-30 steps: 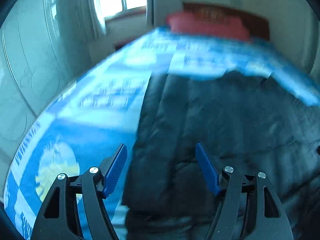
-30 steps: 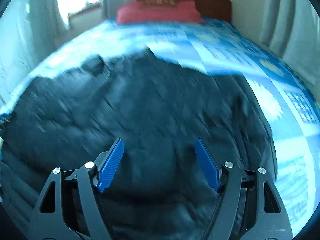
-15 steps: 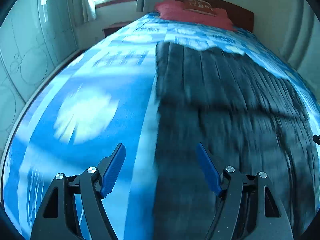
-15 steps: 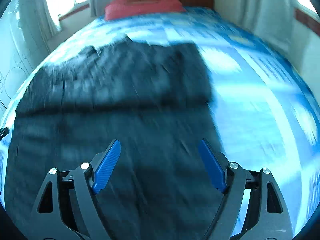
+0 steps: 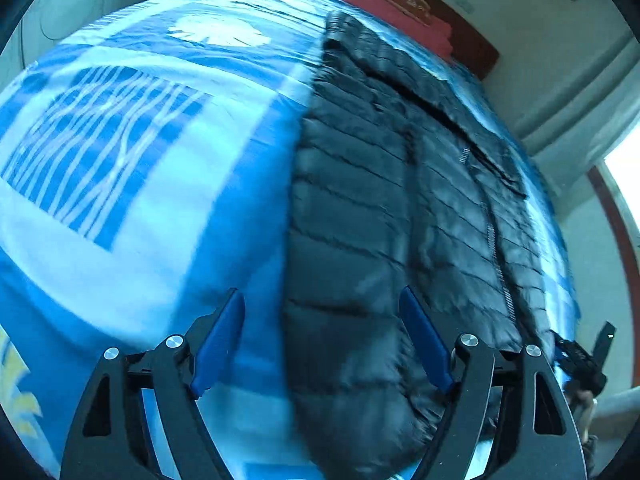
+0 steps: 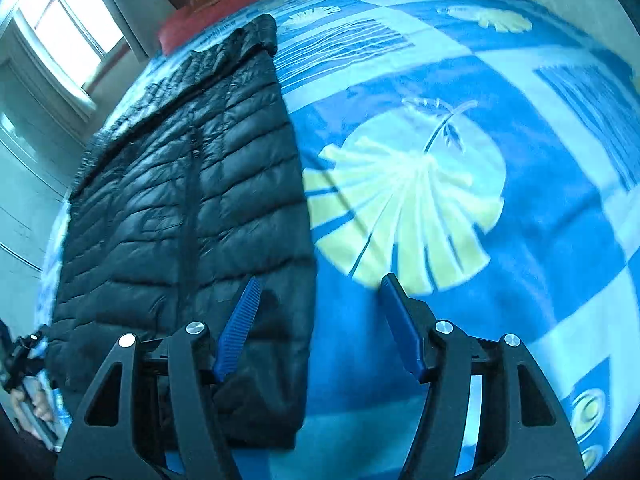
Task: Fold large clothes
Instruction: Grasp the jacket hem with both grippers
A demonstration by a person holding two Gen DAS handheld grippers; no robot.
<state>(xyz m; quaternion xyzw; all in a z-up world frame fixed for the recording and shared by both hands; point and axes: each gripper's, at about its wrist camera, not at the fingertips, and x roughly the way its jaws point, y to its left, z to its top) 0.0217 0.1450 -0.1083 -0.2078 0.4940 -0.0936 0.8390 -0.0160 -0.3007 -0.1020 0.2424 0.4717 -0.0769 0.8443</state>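
Observation:
A long black puffer jacket (image 5: pixel 360 208) lies flat and lengthwise on the blue patterned bedspread (image 5: pixel 132 152), its zipper running up the middle. My left gripper (image 5: pixel 322 340) hovers over the jacket's left hem corner. Its jaws are opening, the jacket's left edge runs between them, and the pads touch nothing. In the right wrist view the jacket (image 6: pixel 180 200) fills the left half. My right gripper (image 6: pixel 320 328) hangs over its right hem edge. Those jaws are closing astride that edge, and the pads do not press the fabric.
A red pillow (image 5: pixel 396 12) and a dark wooden headboard (image 5: pixel 460 28) stand at the far end of the bed. A window (image 6: pixel 60 28) with curtains is at the left in the right wrist view. A hand (image 6: pixel 32 400) holds the other gripper at the bed's near edge.
Both grippers have swept apart across the jacket, the left to its left edge and the right to its right edge. The right jaws stand narrower than half a second ago.

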